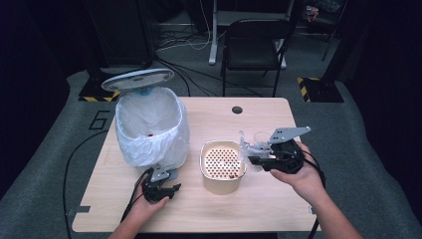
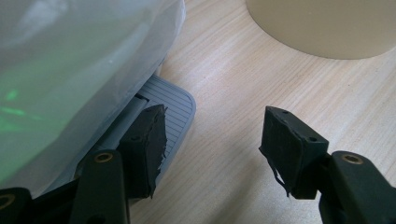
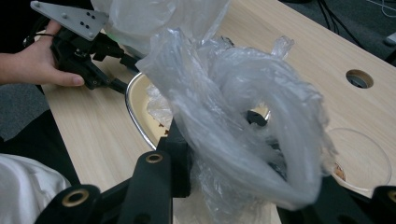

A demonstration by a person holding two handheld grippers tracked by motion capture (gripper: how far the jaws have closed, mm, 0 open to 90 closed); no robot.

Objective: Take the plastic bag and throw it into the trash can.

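Pale wood table (image 1: 268, 124) carries a lined pedal bin (image 1: 149, 124) at ten o'clock; the left gripper (image 1: 166, 190) at seven o'clock sits with jaws wide apart and empty, beside the bin's grey pedal (image 2: 175, 109). At centre stands a cream perforated container (image 1: 222, 167). At three o'clock the right gripper (image 1: 259, 158) pinches crumpled clear plastic (image 3: 233, 107)

My right gripper (image 1: 255, 160) has its jaws pinched on a crumpled clear plastic bag (image 3: 243, 116), bunched in glossy folds and held just beside the cream bin (image 1: 222, 169). That bin stands upright mid-table, its top a perforated insert with a few brown bits on it. A clear shallow dish (image 3: 363, 158) lies flat on the wood just past the bag
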